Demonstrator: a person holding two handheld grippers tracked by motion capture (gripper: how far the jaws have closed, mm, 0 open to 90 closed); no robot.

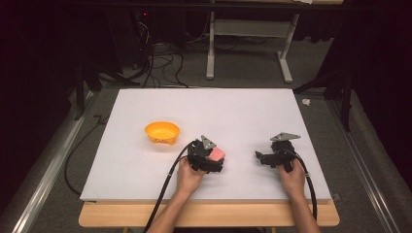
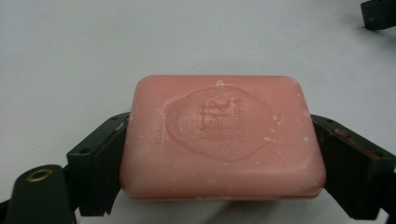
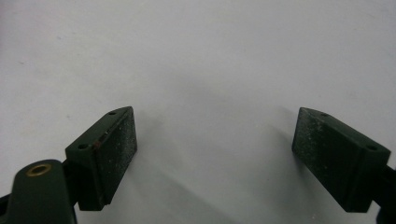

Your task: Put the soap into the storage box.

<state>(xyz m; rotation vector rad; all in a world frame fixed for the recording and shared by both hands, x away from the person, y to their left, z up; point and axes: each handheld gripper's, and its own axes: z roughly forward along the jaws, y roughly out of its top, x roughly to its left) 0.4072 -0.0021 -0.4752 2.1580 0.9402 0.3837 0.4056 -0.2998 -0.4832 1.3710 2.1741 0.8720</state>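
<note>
Your forearms: both enter from the bottom edge of the high view, cut off there; your hands cover the rear of each gripper.
Left gripper (image 1: 217, 158): nearest you on the left; its jaws are closed against the two short ends of the pink soap bar (image 2: 222, 137), one pad on each end; the pads' inner faces are hidden by the bar.
Pink soap bar: lies flat between your left jaws, stamped face up; the embossed seal is too worn to read; whether the bar rests on the white board (image 1: 252, 111) or is held just above it cannot be told.
Right gripper (image 3: 215, 154): well apart from the left, its jaws spread wide over bare board, nothing between them.
Orange bowl (image 1: 162, 132): farther back and left of the soap; its contents cannot be made out.
</note>
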